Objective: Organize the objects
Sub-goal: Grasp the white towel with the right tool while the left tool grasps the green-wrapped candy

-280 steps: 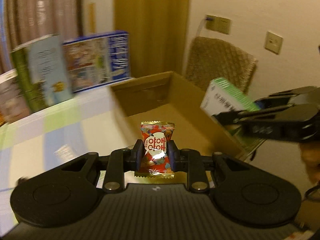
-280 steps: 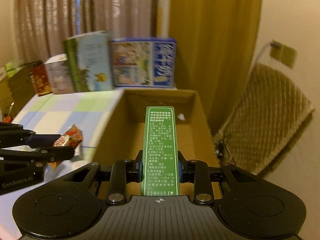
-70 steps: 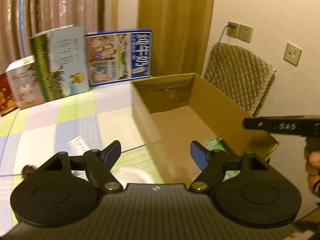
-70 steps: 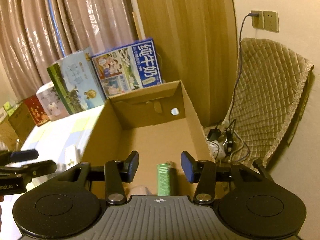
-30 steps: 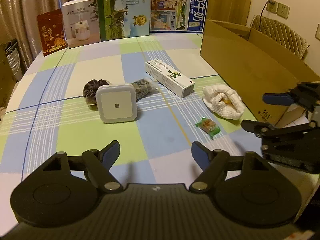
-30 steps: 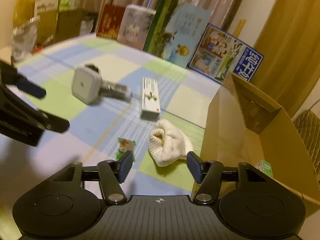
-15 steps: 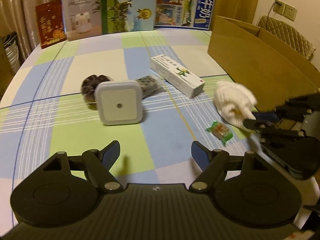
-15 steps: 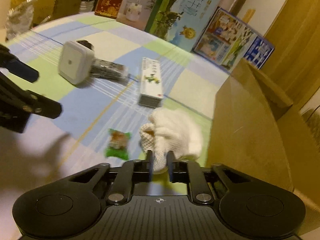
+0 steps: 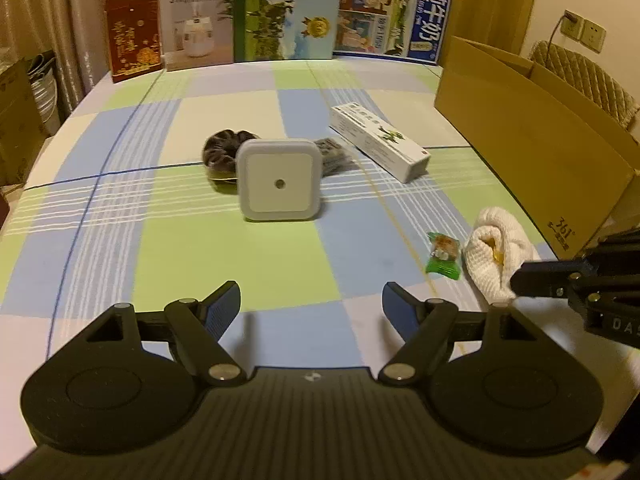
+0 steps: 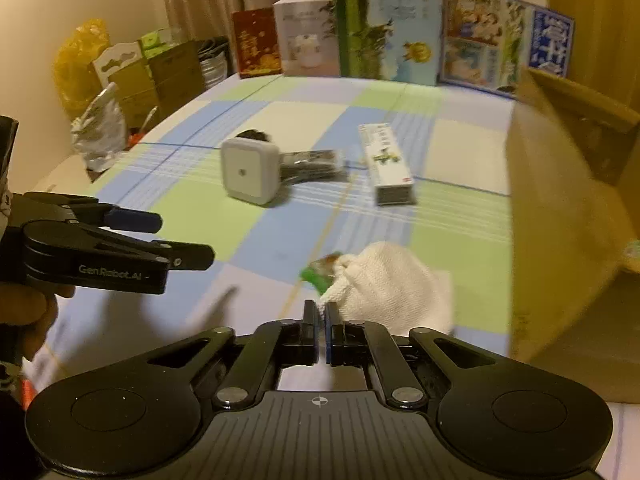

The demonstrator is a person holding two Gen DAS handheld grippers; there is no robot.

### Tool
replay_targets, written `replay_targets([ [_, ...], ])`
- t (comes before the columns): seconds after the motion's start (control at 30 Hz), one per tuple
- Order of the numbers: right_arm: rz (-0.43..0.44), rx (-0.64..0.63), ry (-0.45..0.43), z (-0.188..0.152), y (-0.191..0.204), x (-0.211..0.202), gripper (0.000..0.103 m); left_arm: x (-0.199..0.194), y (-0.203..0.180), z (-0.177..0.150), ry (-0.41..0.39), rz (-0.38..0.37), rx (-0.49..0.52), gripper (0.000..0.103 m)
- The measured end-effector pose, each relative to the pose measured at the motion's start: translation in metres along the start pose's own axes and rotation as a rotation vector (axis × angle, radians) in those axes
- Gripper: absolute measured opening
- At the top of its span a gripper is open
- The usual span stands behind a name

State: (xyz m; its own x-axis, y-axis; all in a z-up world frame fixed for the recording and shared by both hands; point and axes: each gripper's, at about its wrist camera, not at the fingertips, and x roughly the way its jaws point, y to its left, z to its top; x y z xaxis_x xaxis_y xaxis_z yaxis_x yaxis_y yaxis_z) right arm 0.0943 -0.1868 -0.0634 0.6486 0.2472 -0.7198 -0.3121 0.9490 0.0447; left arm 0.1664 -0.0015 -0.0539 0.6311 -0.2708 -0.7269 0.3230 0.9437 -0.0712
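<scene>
Your right gripper (image 10: 321, 312) is pinched nearly closed on the near edge of the white cloth (image 10: 394, 282), a soft knitted bundle lying on the checked tablecloth (image 9: 224, 256). The cloth bulges away from your fingers, ahead and slightly right, and the open cardboard box (image 10: 568, 216) stands directly to its right, close by. That is the relation that matters: from this grip the box is a short carry rightward, over its near wall. The cloth looks limp, so it will probably hang and drag as you lift.

Your left gripper (image 9: 312, 300) is wide and holds nothing, hovering over the near-left part of the table. A green candy (image 9: 443, 256) lies just left of the cloth, touching or almost touching it, ahead and right of your left fingers. Farther off sit a white square night light (image 9: 279, 179), a dark scrunchie (image 9: 224, 149) behind it, a dark packet (image 9: 334, 156) and a long white carton (image 9: 378, 140), its length running far-left to near-right.
</scene>
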Motion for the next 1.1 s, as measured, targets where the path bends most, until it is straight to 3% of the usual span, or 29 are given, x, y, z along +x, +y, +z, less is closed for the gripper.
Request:
replay_targets([
  [0.03,-0.029,-0.021,-0.010,-0.002,0.002,-0.002,0.024,0.001,-0.002,0.000,0.002,-0.004,0.003,0.075],
  [0.07,-0.071,-0.045,-0.022,-0.004,0.004,-0.003,0.055,0.003,-0.005,0.000,0.003,-0.008,0.006,0.075],
  [0.13,-0.124,-0.085,-0.043,-0.012,0.006,-0.004,0.076,0.005,-0.009,0.001,0.001,-0.017,0.020,0.075],
  [0.43,-0.163,-0.210,0.000,-0.019,0.010,0.035,0.075,0.015,-0.018,0.002,0.002,-0.042,0.031,0.075],
  [0.57,-0.163,-0.193,0.015,-0.017,0.005,0.044,0.045,0.019,-0.023,0.004,0.005,-0.056,0.044,0.075],
  [0.67,-0.181,-0.170,0.022,-0.017,0.003,0.040,0.028,0.026,-0.031,0.007,0.005,-0.078,0.065,0.075],
  [0.7,-0.183,-0.149,0.022,-0.017,0.000,0.037,0.027,0.029,-0.035,0.008,0.005,-0.087,0.074,0.075],
  [0.9,-0.196,-0.075,0.030,-0.023,-0.010,0.022,0.025,0.044,-0.055,0.017,0.004,-0.152,0.120,0.059],
  [1.03,-0.190,-0.056,0.023,-0.025,-0.015,0.018,0.025,0.059,-0.071,0.021,0.027,-0.194,0.136,0.040],
  [1.1,-0.192,-0.043,0.022,-0.026,-0.018,0.016,0.025,0.065,-0.079,0.021,0.027,-0.202,0.159,0.038],
])
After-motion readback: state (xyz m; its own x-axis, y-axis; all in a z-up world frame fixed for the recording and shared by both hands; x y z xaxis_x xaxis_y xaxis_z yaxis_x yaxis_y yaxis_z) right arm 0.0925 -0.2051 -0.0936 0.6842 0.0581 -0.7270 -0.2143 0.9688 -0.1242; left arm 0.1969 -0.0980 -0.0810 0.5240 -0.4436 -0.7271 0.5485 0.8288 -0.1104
